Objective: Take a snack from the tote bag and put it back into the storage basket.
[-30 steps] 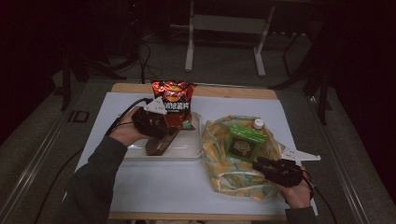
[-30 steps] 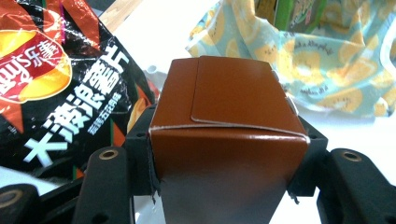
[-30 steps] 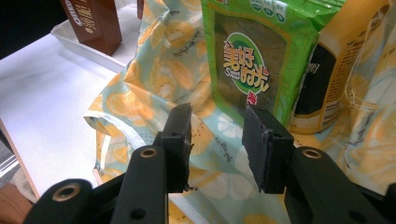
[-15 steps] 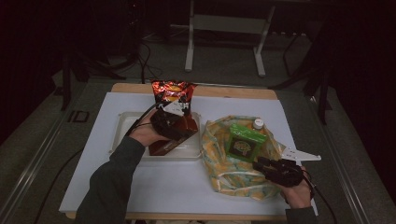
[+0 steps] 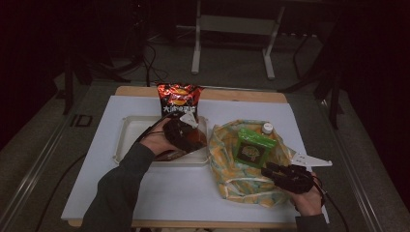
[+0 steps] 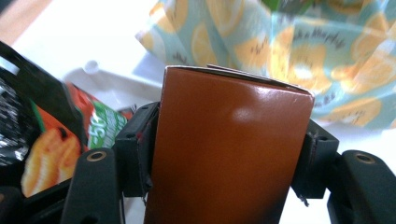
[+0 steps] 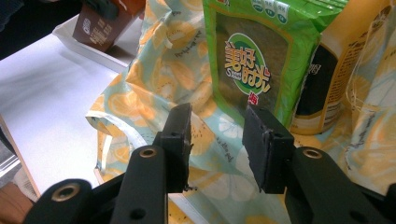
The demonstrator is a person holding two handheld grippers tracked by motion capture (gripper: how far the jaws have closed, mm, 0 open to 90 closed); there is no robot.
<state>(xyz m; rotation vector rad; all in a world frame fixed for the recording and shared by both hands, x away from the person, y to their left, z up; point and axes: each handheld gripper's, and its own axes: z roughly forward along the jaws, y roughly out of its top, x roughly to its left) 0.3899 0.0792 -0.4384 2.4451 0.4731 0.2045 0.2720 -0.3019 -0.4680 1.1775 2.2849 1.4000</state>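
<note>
Left claw [image 6: 224, 154] grasps one brown carton [image 6: 224, 140], loosening; right claw [image 7: 217, 144] released over one bag [image 7: 140, 107].

Tray [image 5: 126, 140] sits left on tabletop [image 5: 159, 188], bag [image 5: 227, 169] just to its right. Snack pouch [image 5: 178, 100] stands at tray's far edge. Packet [image 5: 252, 147] and bottle [image 5: 267, 128] lie in bag.
</note>
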